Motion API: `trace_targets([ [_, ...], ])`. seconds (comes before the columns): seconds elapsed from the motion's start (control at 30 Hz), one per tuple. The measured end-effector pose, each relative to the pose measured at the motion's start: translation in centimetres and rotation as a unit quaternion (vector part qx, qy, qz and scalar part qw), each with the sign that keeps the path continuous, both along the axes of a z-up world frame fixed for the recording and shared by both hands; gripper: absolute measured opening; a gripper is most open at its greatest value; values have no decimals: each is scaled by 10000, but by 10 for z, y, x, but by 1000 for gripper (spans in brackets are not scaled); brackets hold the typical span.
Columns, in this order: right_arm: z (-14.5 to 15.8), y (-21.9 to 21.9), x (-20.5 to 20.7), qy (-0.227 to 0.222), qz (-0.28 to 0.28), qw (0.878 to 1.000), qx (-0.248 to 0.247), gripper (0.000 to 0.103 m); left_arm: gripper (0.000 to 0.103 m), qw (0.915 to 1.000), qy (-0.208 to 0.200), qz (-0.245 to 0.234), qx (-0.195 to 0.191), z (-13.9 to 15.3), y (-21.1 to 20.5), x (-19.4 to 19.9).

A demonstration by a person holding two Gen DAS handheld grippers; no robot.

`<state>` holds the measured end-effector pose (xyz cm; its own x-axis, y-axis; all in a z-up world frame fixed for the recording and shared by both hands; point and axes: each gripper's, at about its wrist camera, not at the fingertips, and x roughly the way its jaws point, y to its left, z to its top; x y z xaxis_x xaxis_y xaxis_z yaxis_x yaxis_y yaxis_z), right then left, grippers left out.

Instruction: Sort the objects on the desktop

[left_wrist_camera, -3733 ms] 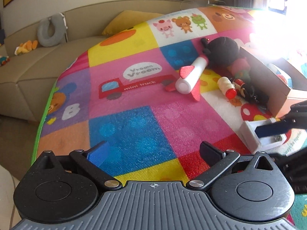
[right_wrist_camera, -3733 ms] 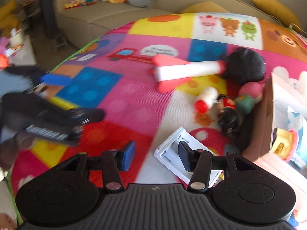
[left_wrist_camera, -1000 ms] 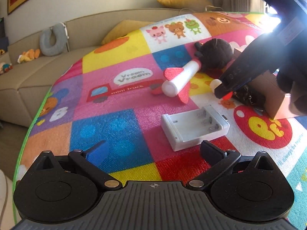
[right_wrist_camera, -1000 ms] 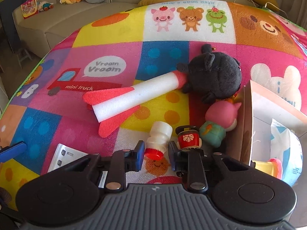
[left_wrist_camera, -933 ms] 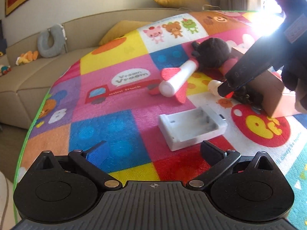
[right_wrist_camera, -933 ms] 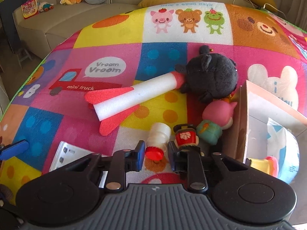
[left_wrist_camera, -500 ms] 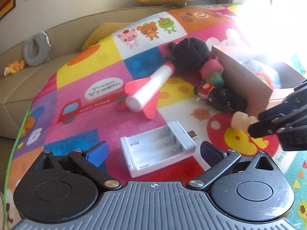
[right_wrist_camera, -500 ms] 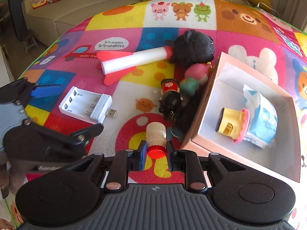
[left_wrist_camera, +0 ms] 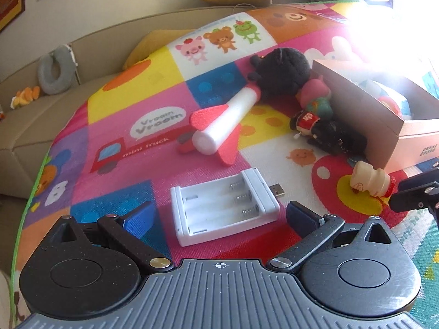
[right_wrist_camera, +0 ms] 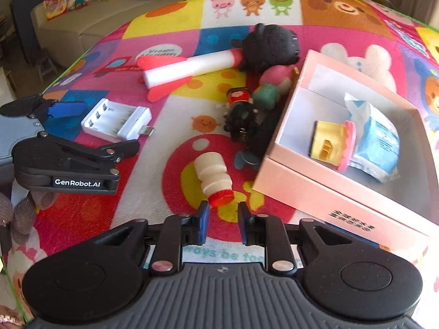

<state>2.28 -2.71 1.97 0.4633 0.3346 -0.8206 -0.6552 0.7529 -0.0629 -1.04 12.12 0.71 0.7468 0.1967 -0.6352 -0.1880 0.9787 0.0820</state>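
bottle: I'm holding the little cream bottle (right_wrist_camera: 212,176) by its red cap, body sticking out toward 11 o'clock from my fingertips over the red mushroom print. In the left view it's sitting out at 3 o'clock (left_wrist_camera: 370,182).
right gripper: my right gripper (right_wrist_camera: 222,220) is squeezing in on that cap, both pads hugging it.
box: the pink cardboard box (right_wrist_camera: 315,186) is lying just off the bottle at 3 o'clock, open top. Inside it a yellow-and-pink toy (right_wrist_camera: 333,144) is leaning against a blue-and-white pack (right_wrist_camera: 376,142).
keychain pile: at 12 o'clock from the bottle a black figure with a red top (right_wrist_camera: 240,109) is lying beside a pink-and-green doll (right_wrist_camera: 271,85), both snug against the box wall.
plush: a black plush (right_wrist_camera: 270,45) is sitting further out at 12, touching the tip of the foam rocket.
rocket: the white foam rocket with red fins (right_wrist_camera: 178,70) is lying flat at about 11 o'clock.
battery case: the white battery holder (left_wrist_camera: 223,205), empty slots up and USB plug pointing at 3 o'clock, is lying right between my left fingers.
left gripper: my left gripper (left_wrist_camera: 219,215) is hanging wide apart around the case, gripping nothing; can't tell if the pads are touching it.
mat: it's all lying on the colourful cartoon play mat (right_wrist_camera: 170,19).
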Motion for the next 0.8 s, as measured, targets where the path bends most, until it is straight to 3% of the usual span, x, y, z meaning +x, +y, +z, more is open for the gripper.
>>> trace_targets([
  [0.23,5,-45,-11,92,-405,9985,344,12,102,10000,-52,12,78,1,-7,18],
  [0.3,5,-57,-11,152,-571,9972,468,12,97,9999,-36,2,150,1,-9,20],
  [0.4,3,-67,-11,173,-770,9945,694,23,97,9999,-3,-35,143,2,-9,17],
  [0.47,1,-66,-12,168,-826,9926,877,36,97,9998,21,-92,152,3,-9,12],
  [0.8,-14,-20,-2,-184,-570,9925,1069,41,97,9965,162,-819,-74,8,-20,-36],
])
